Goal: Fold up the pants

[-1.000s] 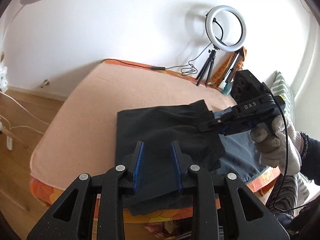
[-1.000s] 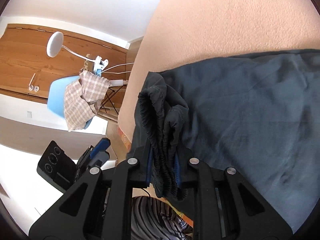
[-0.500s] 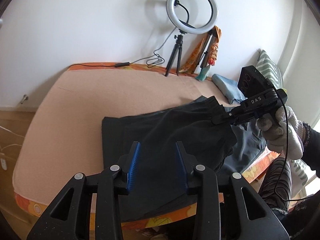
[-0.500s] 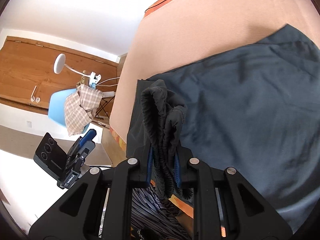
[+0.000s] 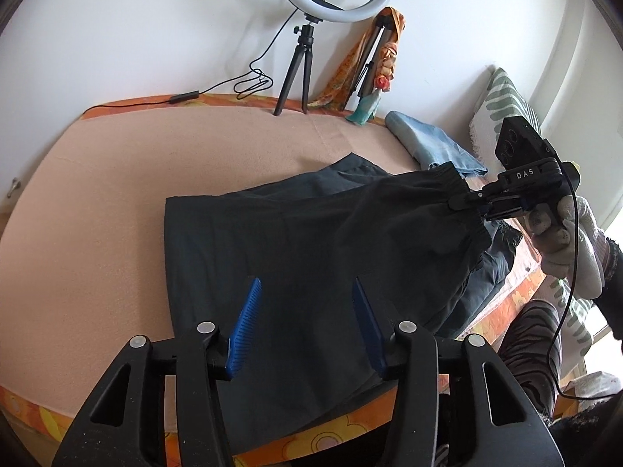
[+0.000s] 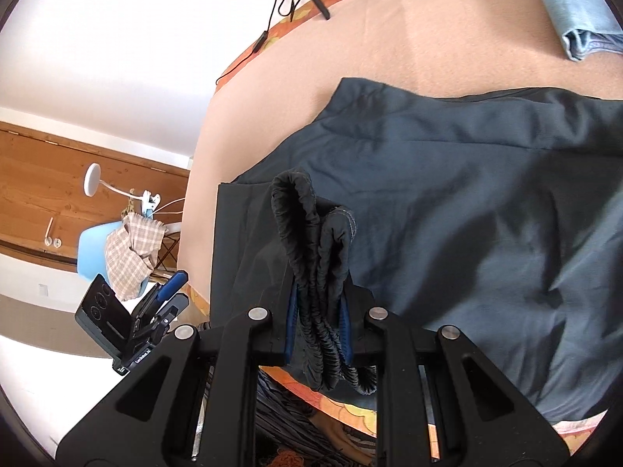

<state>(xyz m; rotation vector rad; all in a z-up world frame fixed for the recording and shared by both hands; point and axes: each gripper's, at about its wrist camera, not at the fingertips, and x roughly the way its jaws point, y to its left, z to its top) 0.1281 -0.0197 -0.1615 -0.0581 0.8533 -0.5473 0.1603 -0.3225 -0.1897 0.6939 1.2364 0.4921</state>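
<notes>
Gripping the gathered elastic waistband (image 6: 317, 299) of the dark grey fabric pants (image 5: 296, 241), the right tool (image 6: 319, 327) stays clenched to carry the fold across the peach-covered surface (image 5: 117, 179); the left tool (image 5: 305, 323), its jaws just opening, hovers released with nothing between them above the cloth.

Each camera sits just behind its own gripper, looking forward and down along the fingers, close above the bed (image 5: 97, 202). Both views share the dark pants (image 5: 296, 241).
</notes>
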